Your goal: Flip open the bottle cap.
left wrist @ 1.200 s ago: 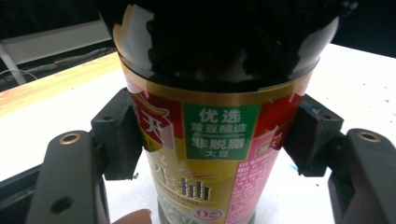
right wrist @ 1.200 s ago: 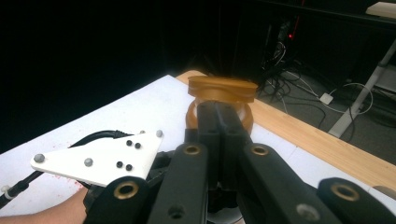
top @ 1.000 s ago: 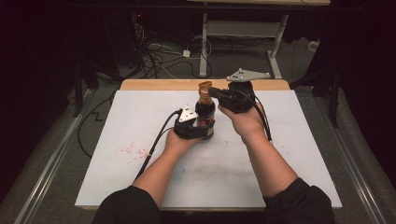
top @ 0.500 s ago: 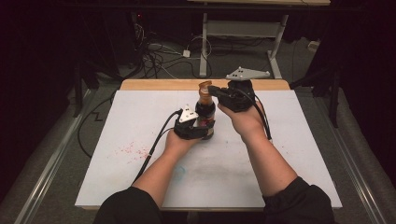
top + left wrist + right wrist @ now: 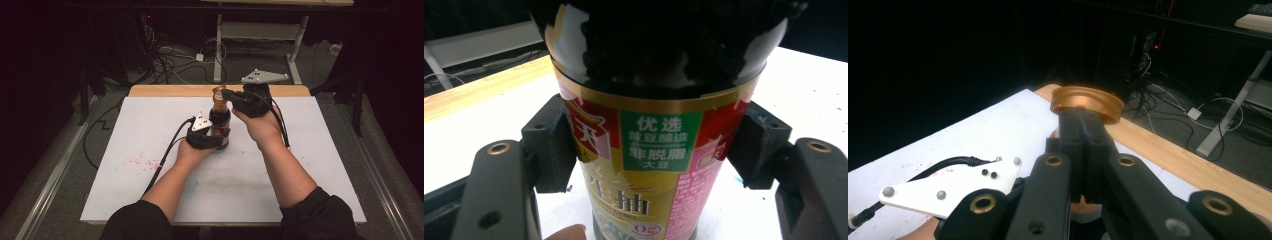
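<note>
Upright on the white table mat (image 5: 300,165), near its wooden far edge: soy sauce bottle (image 5: 651,165), clamped at the label by the left gripper (image 5: 212,137). At the bottle top, right gripper (image 5: 1083,130), jaws closed together, tips against the gold cap (image 5: 1088,102).

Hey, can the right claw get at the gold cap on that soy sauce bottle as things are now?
Probably yes: the right claw sits shut right at the gold cap, nothing between, though a real grip is unclear. The left claw clamps the bottle lower down, clear of it.
</note>
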`<state>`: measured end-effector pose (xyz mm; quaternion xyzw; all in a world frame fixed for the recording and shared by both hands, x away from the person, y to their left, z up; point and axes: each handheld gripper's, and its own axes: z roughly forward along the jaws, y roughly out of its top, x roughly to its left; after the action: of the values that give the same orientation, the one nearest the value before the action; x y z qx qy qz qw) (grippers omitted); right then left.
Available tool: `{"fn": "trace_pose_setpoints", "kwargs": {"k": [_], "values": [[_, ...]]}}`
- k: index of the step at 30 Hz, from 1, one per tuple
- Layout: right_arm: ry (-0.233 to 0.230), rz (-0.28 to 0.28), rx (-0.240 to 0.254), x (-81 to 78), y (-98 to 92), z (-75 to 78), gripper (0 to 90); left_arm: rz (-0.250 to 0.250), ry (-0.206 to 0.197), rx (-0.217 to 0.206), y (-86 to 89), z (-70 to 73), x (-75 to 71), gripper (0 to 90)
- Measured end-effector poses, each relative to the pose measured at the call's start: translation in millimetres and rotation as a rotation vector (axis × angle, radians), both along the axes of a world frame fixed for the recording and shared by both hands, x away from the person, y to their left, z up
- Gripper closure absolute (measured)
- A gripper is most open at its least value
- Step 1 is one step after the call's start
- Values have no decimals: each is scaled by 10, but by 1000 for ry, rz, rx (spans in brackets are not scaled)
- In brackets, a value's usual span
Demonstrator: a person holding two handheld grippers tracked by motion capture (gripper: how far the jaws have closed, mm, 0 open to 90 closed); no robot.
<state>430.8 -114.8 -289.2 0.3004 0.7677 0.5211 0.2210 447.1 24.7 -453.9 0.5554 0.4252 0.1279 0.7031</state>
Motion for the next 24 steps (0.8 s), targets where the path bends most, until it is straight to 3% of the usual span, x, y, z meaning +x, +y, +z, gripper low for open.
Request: {"fn": "trace_pose_setpoints", "kwargs": {"k": [8,16,24], "values": [[3,2,0,73,61,30,900,0,1,3,0,2,-3,291],[23,-10,1,253,178,73,900,0,2,-2,0,3,-5,291],[5,-13,4,196,116,129,900,-1,2,-2,1,1,-3,291]]}}
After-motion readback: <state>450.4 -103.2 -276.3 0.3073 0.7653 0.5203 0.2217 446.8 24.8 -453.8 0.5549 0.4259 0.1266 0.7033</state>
